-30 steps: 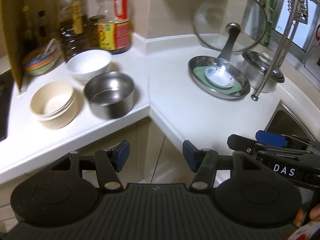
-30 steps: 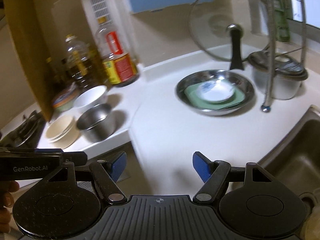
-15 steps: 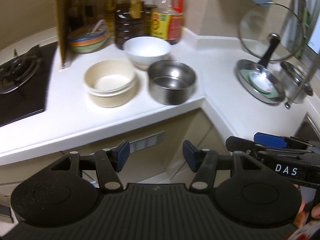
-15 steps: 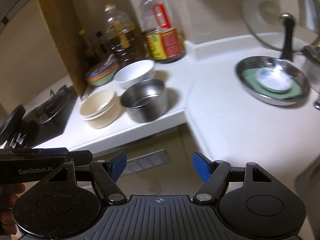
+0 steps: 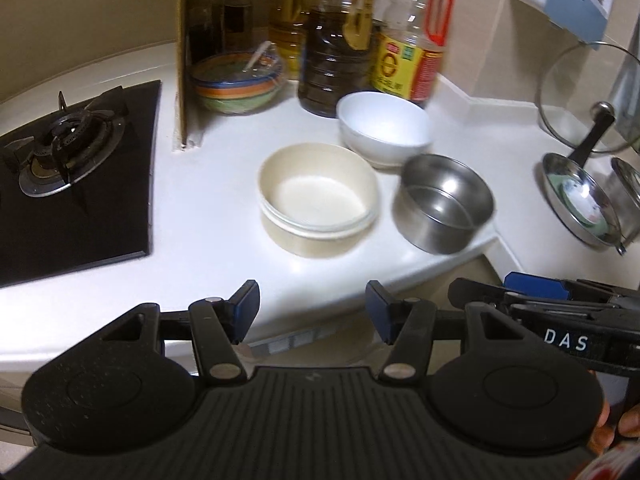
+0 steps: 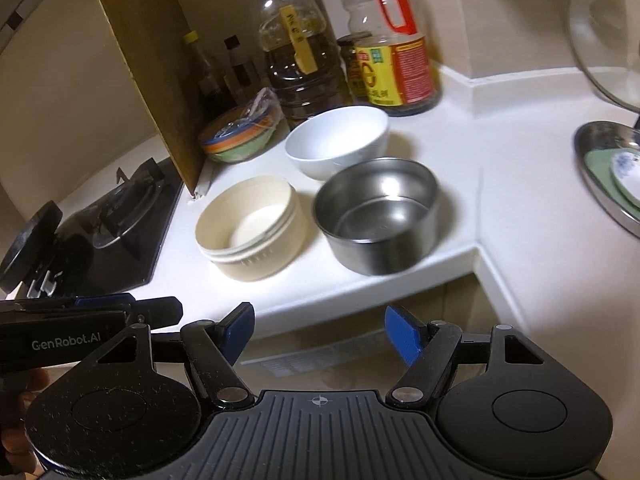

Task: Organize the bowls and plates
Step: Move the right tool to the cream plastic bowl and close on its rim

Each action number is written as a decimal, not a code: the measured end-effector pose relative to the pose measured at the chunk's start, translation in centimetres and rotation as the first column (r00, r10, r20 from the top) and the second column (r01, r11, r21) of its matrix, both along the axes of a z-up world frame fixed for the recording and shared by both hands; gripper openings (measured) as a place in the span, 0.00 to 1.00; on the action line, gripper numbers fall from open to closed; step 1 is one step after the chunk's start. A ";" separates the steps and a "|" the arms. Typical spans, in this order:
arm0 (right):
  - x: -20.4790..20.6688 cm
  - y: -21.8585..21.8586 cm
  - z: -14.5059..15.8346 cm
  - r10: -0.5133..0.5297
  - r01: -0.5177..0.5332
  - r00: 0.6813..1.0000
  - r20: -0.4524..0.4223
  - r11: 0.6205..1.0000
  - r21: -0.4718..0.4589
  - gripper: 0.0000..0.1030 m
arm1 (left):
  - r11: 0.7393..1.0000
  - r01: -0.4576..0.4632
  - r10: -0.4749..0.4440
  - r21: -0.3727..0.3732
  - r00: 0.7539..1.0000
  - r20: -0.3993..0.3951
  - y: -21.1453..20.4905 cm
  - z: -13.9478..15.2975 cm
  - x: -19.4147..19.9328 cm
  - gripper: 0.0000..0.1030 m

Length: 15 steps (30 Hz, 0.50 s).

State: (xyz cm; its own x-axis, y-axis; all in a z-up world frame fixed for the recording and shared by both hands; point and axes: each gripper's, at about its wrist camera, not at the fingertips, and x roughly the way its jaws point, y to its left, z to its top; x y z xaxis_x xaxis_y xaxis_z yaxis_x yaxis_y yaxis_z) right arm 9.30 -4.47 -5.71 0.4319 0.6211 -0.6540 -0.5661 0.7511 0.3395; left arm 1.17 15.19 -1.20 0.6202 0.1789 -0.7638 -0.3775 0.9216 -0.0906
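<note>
On the white counter stand stacked cream bowls (image 5: 318,196) (image 6: 250,226), a white bowl (image 5: 384,128) (image 6: 338,140) behind them, and a steel bowl (image 5: 444,202) (image 6: 376,214) near the counter corner. A steel plate (image 5: 580,200) (image 6: 608,176) holding a green dish and a small white dish sits far right. My left gripper (image 5: 312,312) hangs open before the counter edge, nothing between its blue pads. My right gripper (image 6: 320,332) is open too, empty, below the steel bowl. Each gripper shows at the edge of the other's view.
A striped bowl (image 5: 238,84) with a spoon, oil and sauce bottles (image 5: 412,48) and a brown board (image 6: 148,64) crowd the back. A gas hob (image 5: 68,168) lies left. A glass lid (image 5: 588,96) stands upright at the right. Cabinet fronts are below the counter edge.
Both grippers have swung left along the counter: the three bowls moved from the left side to the centre, the steel plate slid to the right edge, and the hob came into view.
</note>
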 end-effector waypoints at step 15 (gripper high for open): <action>3.2 6.7 -1.2 -0.040 0.040 0.999 -0.004 0.999 -0.023 0.70 | 0.999 0.045 -0.045 -0.026 0.999 0.002 5.7 -1.4 4.4 0.54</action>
